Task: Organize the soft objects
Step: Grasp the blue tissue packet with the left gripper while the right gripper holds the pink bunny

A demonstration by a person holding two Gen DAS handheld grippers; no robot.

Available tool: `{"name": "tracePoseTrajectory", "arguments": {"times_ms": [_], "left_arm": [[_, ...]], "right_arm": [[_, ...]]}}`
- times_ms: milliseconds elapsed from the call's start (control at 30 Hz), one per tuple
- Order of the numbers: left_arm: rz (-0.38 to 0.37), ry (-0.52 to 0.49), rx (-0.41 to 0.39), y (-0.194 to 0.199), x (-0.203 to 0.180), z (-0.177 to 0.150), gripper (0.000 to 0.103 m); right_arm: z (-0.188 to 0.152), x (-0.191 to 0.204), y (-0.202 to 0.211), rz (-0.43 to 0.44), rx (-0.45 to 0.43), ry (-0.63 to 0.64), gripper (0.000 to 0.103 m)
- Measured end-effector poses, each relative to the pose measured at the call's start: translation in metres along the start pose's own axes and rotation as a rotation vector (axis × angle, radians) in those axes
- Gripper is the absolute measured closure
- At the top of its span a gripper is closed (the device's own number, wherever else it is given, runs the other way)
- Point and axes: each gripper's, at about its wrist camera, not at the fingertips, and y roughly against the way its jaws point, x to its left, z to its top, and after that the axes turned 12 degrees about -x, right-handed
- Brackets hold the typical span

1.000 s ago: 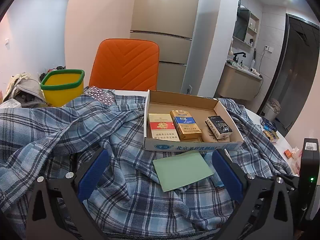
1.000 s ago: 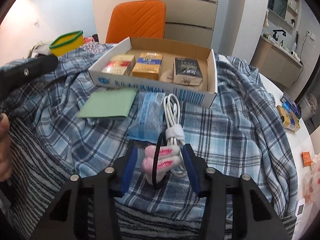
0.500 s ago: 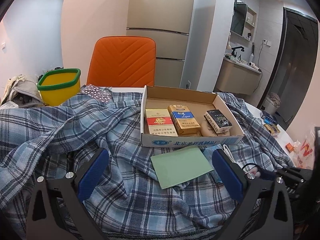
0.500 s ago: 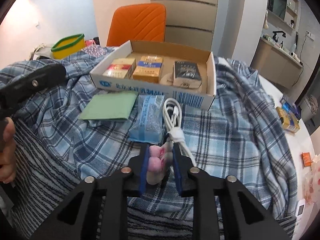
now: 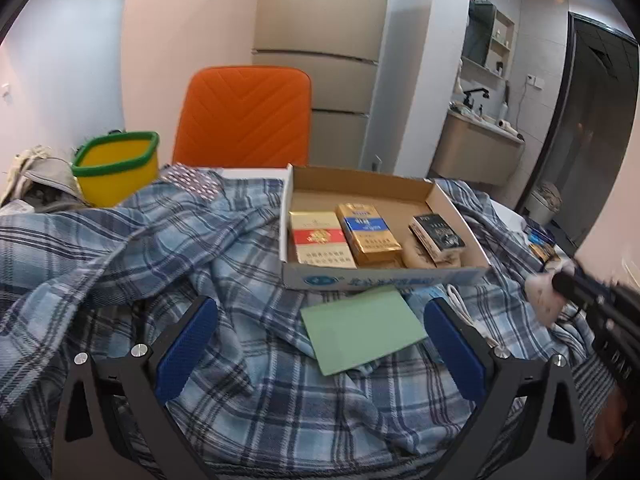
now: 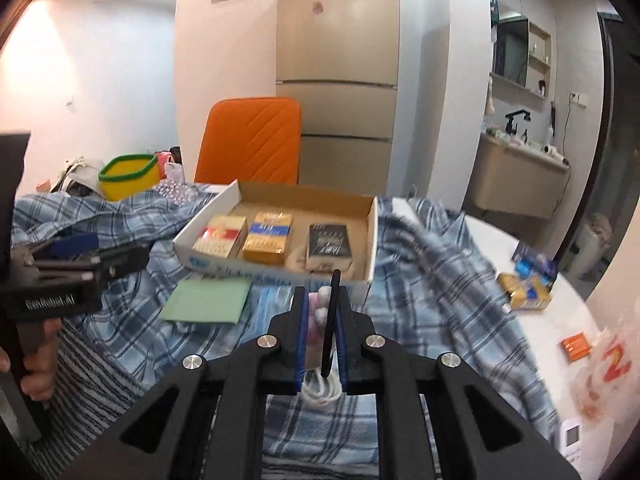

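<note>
My right gripper (image 6: 322,300) is shut on a pink plush hair tie (image 6: 316,314) whose black elastic loop (image 6: 331,320) stands up between the pads. It is held clear above the blue plaid cloth (image 6: 420,280). In the left wrist view the same pink hair tie (image 5: 540,294) shows at the right edge. A white coiled cable (image 6: 320,394) lies on the cloth below it. My left gripper (image 5: 318,308) hovers open over the cloth, with a flat green sheet (image 5: 360,332) lying ahead of it. Behind stands an open cardboard box (image 5: 384,278) holding three cigarette packs.
A blue tissue pack (image 6: 276,304) lies beside the green sheet. At the back left sits a yellow bin with a green rim (image 5: 116,168), with an orange chair (image 5: 244,116) behind the table. Small packets (image 6: 524,292) lie on the white tabletop (image 6: 500,248) to the right.
My right gripper closed on the pink hair tie and lifted it off the cloth; the white cable stayed down. My left gripper stayed put.
</note>
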Motion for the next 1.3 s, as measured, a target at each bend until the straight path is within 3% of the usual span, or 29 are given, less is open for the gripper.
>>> {"name": "tracePoseTrajectory", "arguments": {"times_ms": [133, 333, 500, 633, 700, 833, 933, 967, 1000, 1067, 1300], "left_arm": [[0.014, -0.025, 0.004, -0.001, -0.007, 0.006, 0.001], [0.037, 0.022, 0.196, -0.035, -0.017, 0.008, 0.001], [0.034, 0.094, 0.331, -0.072, -0.025, 0.005, 0.001], [0.019, 0.112, 0.350, -0.080, -0.033, 0.006, 0.002], [-0.012, 0.098, 0.356, -0.078, -0.042, 0.006, 0.015], [-0.105, 0.100, 0.417, -0.082, -0.061, 0.001, 0.024], [-0.130, 0.113, 0.449, -0.088, -0.070, -0.002, 0.034], [-0.128, 0.112, 0.458, -0.090, -0.072, -0.002, 0.042], [-0.125, 0.111, 0.472, -0.093, -0.073, -0.004, 0.057], [-0.140, 0.124, 0.509, -0.099, -0.076, -0.009, 0.072], [-0.186, 0.122, 0.516, -0.096, -0.083, -0.010, 0.072]], "right_arm": [[0.018, 0.001, 0.006, 0.005, -0.024, 0.038, 0.090], [0.018, 0.003, 0.001, -0.028, -0.060, 0.044, 0.090], [0.001, -0.005, -0.009, -0.036, -0.019, 0.007, 0.090], [-0.001, -0.015, -0.010, -0.073, -0.019, -0.005, 0.090], [-0.001, -0.020, -0.009, -0.083, -0.020, -0.021, 0.090], [-0.001, -0.029, -0.010, -0.087, -0.015, -0.053, 0.090], [-0.001, -0.031, -0.009, -0.089, -0.016, -0.058, 0.090], [-0.001, -0.031, -0.008, -0.090, -0.016, -0.058, 0.090], [-0.001, -0.031, -0.009, -0.092, -0.016, -0.058, 0.090], [-0.001, -0.032, -0.009, -0.094, -0.014, -0.060, 0.090], [-0.002, -0.032, -0.011, -0.090, -0.005, -0.061, 0.090]]}}
